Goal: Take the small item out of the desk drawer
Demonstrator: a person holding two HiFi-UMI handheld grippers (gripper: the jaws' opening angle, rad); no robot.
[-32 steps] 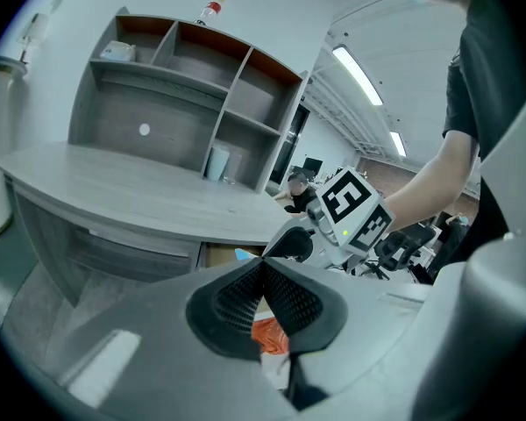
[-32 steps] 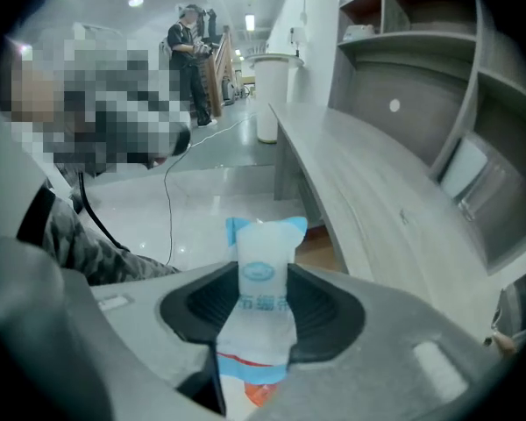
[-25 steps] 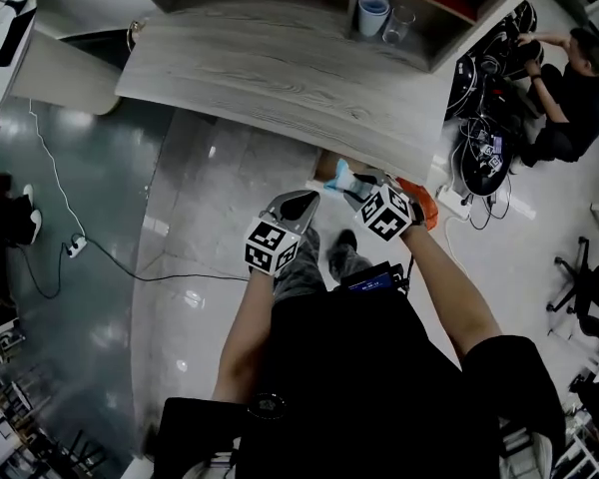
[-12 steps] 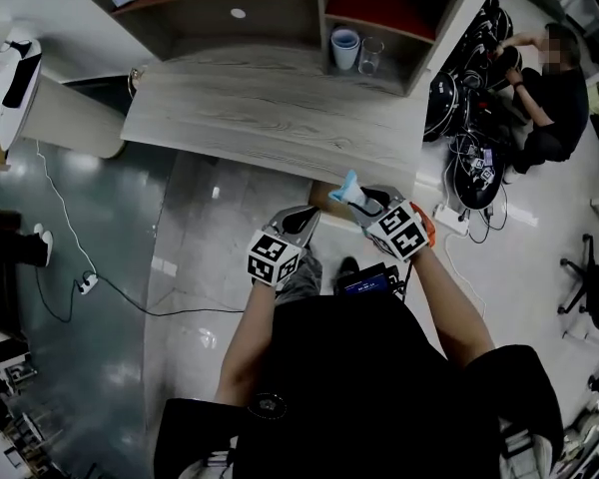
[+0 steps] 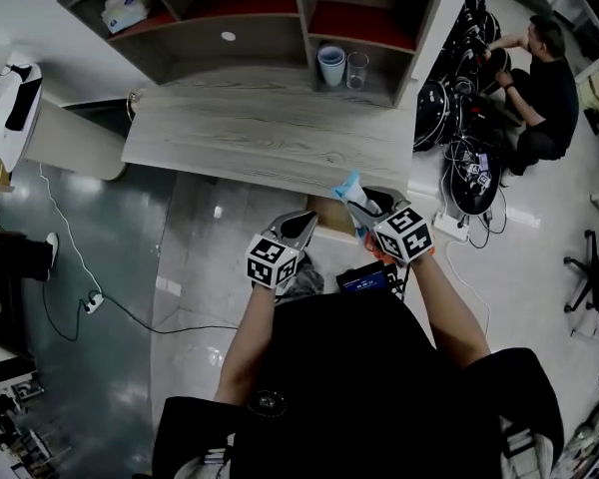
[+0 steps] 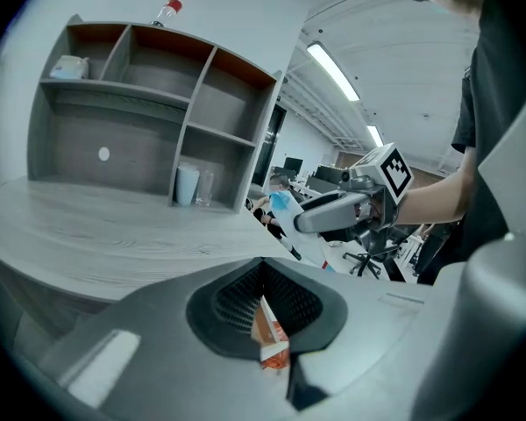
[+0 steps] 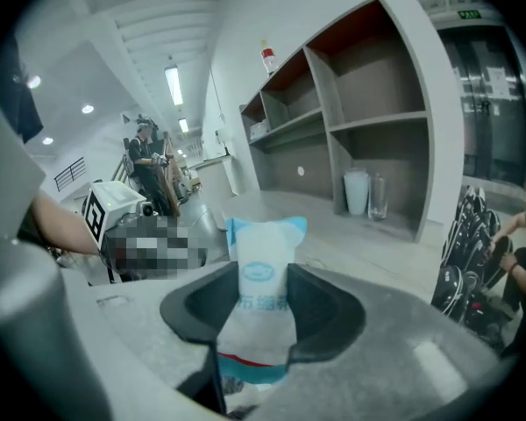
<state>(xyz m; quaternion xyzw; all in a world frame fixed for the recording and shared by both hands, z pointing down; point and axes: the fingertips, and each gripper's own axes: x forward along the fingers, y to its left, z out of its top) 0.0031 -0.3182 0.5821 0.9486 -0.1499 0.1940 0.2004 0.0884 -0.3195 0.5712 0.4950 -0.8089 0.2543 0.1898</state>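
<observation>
My right gripper is shut on a small white packet with blue ends, held upright just in front of the grey wooden desk. In the right gripper view the packet stands up between the jaws of that gripper. A tan drawer shows under the desk's near edge, just below the packet. My left gripper hovers beside it with its jaws together. In the left gripper view a sliver of orange and white shows low in the gap of the gripper; I cannot tell what it is.
A shelf unit stands on the desk with a stack of cups, a glass and a tissue box. A person sits on the floor at the right among black gear and cables. A power strip lies nearby.
The head view has tilted up, bringing the shelf unit into sight. The right gripper with the packet has come up to the desk's near edge. The left gripper stays beside it.
</observation>
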